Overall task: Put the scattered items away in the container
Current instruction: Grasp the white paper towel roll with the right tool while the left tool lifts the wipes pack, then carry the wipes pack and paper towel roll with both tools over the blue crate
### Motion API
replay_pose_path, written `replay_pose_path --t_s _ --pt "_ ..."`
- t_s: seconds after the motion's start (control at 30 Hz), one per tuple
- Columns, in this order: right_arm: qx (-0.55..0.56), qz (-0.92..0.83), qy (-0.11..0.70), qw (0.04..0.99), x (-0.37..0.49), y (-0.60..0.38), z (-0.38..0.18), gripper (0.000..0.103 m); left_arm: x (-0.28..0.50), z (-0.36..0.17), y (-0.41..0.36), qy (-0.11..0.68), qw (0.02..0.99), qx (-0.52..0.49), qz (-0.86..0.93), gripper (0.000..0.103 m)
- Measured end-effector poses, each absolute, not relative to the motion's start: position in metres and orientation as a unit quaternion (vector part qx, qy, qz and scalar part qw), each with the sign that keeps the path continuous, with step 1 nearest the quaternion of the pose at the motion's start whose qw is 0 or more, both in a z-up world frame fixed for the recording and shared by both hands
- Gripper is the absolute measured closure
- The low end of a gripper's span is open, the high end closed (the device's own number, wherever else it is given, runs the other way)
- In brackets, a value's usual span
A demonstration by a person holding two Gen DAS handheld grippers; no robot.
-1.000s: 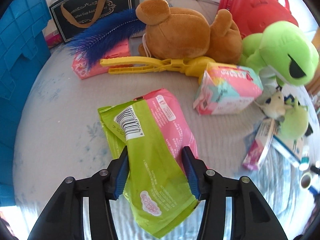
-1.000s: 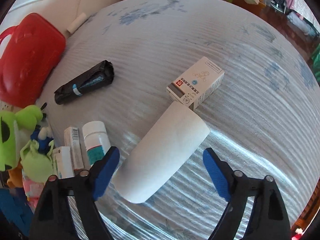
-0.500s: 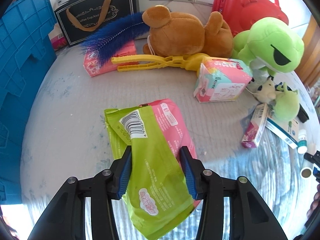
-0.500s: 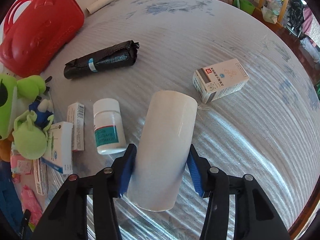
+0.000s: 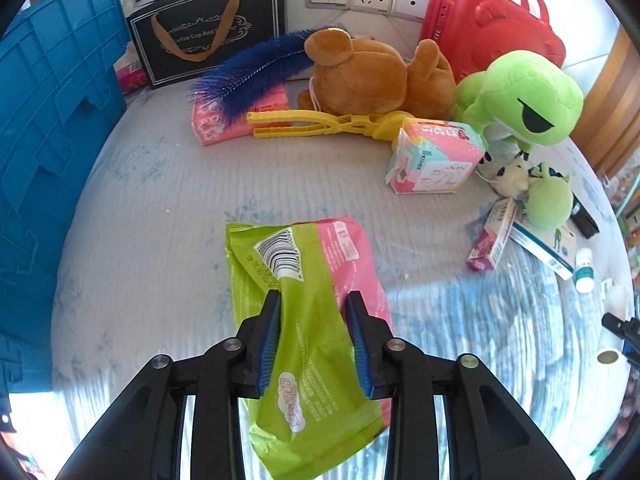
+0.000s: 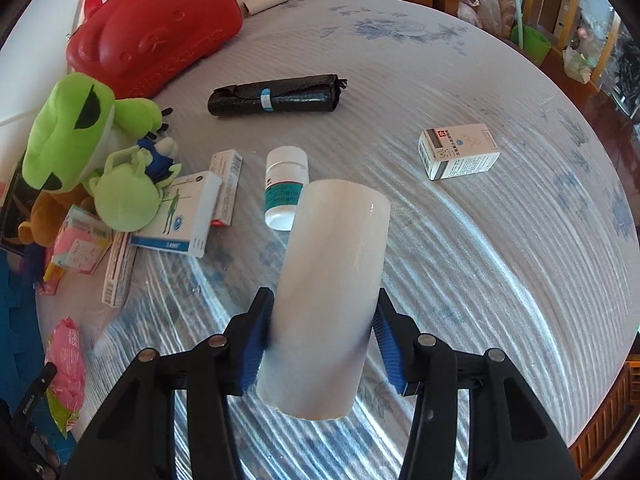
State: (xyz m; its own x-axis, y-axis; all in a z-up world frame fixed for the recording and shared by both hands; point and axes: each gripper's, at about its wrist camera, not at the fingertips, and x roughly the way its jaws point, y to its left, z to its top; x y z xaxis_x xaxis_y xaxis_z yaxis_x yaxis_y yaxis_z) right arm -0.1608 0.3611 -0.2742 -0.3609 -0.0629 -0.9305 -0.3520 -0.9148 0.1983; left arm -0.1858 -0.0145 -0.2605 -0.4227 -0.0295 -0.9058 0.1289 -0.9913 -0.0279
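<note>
The fingers (image 5: 271,320) of the left gripper (image 5: 314,312) are clamped on a green packet (image 5: 296,320), which overlaps a pink packet (image 5: 352,256) beneath it on the bed (image 5: 160,208). The fingers (image 6: 260,332) of the right gripper (image 6: 324,320) are closed against both sides of a white cylinder (image 6: 332,288), held end-on above the bed.

The blue crate (image 5: 44,128) stands at the left edge of the left view; its inside is not visible. A red case (image 5: 488,20) sits shut by the wall, beside a black gift bag (image 5: 212,28). Loose on the bed lie a brown bear (image 5: 376,76), a green frog plush (image 5: 520,96), a pill bottle (image 6: 286,188), a black roll (image 6: 276,94) and a white box (image 6: 458,152).

A second ago the right fingers stood wide apart around the cylinder, which lay slanted touching the white box; now they grip it and the box lies well apart. The left fingers have narrowed on the green packet.
</note>
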Motion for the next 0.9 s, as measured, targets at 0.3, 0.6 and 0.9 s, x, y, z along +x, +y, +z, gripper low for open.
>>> replay_pose_path --t_s 0.3,0.6,0.9 --pt "-0.555 0.816 0.152 0.046 -0.143 0.332 -0.247 0.055 -0.166 -0.238 -0.022 0.052 0.035 0.528 -0.847 0.080" --pt "-0.546 0.826 0.139 0.012 -0.134 0.308 -0.221 0.054 -0.144 -0.219 -0.041 0.066 0.035 0.520 -0.851 0.083" --pt "-0.531 0.839 0.121 -0.023 -0.122 0.277 -0.189 0.054 -0.115 -0.186 -0.064 0.070 0.037 0.501 -0.862 0.084"
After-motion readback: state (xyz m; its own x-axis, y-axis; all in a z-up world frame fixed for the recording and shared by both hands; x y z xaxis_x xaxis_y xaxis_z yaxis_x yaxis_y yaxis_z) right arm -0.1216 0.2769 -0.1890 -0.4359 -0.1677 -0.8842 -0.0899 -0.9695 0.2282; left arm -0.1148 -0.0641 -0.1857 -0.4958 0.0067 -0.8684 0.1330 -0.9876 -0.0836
